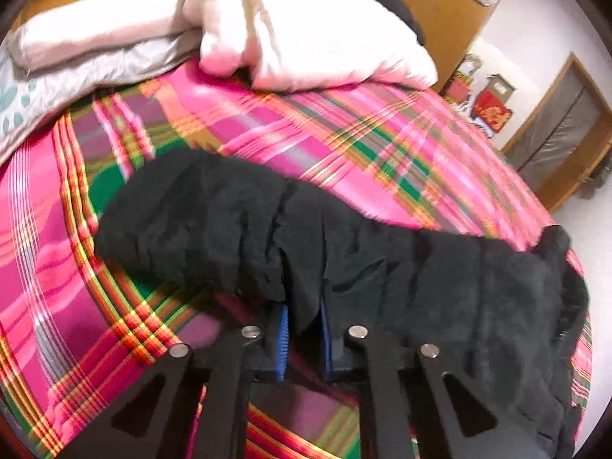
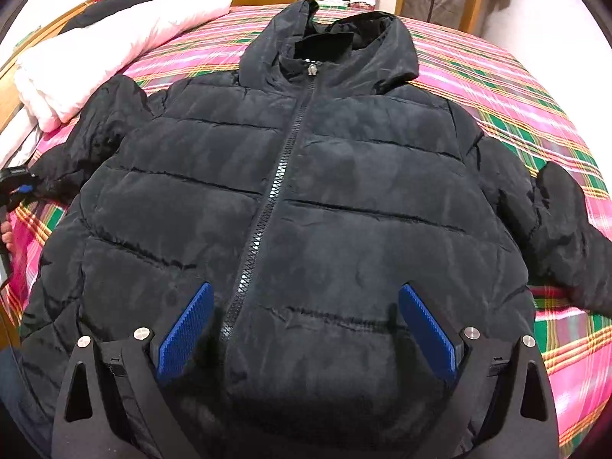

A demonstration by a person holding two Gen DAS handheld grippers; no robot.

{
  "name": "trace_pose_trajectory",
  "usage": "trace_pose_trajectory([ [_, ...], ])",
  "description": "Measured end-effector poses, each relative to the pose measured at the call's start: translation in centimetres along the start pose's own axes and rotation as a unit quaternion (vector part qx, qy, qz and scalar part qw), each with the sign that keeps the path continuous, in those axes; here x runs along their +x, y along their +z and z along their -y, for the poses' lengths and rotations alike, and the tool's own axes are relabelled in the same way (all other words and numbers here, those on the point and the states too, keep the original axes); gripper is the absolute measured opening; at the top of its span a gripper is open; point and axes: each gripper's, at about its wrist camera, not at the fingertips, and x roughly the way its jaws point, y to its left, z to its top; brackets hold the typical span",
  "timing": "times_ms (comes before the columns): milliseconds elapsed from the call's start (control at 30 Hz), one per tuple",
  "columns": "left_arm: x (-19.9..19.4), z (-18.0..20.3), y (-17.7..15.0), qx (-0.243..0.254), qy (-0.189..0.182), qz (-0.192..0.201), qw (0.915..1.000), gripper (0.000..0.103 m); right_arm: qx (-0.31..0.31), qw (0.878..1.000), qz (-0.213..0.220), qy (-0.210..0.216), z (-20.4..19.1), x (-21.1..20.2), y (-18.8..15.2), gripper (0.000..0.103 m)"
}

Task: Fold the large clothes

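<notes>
Black jacket sleeve pinched by left claw.

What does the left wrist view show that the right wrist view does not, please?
Only the left wrist view shows the left gripper shut on the jacket sleeve, close up. Only the right wrist view shows the whole black jacket lying front-up with its zipper closed and hood at the far end, under the open right gripper. Both show the plaid bedcover and the pale pink bedding.
</notes>
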Motion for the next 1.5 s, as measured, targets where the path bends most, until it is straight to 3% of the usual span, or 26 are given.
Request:
trace_pose_trajectory([
  [233,-6.7,5.4,2.2,0.045,-0.071,0.047,0.9954,0.011,0.023,1.000,0.015,0.008,1.7,-2.0,-0.7,0.098],
  [467,-13.1,14.5,1.8,0.115,-0.177,0.069,0.9751,0.011,0.060,0.997,0.037,0.011,4.6,-4.2,-1.7,0.098],
  [633,-13.1,22.5,-1.5,0.180,-0.238,0.042,0.9534,0.011,0.085,0.996,0.040,0.003,7.2,-4.9,-3.1,0.098],
  [900,-7.9,32.0,-9.5,0.257,-0.284,-0.049,0.9226,0.013,0.128,0.991,0.023,-0.020,11.7,-4.2,-5.3,0.098],
  [1067,-5.7,34.3,-13.5,0.280,-0.309,-0.095,0.9040,0.035,0.135,0.990,0.012,-0.026,13.0,-2.9,-5.7,0.098],
  [1133,-5.8,34.8,-14.9,0.292,-0.322,-0.102,0.8948,0.052,0.135,0.991,0.011,-0.026,13.0,-2.6,-5.7,0.098],
  [1233,-5.4,35.3,-16.0,0.301,-0.345,-0.123,0.8804,0.068,0.133,0.991,0.014,-0.026,12.7,-2.1,-5.4,0.098],
  [1333,-5.6,35.5,-16.5,0.303,-0.367,-0.144,0.8679,0.073,0.135,0.990,0.019,-0.022,12.4,-1.9,-4.7,0.098],
  [1500,-8.2,35.7,-15.9,0.300,-0.418,-0.136,0.8466,0.078,0.134,0.990,0.034,-0.014,11.7,-2.6,-3.5,0.098],
])
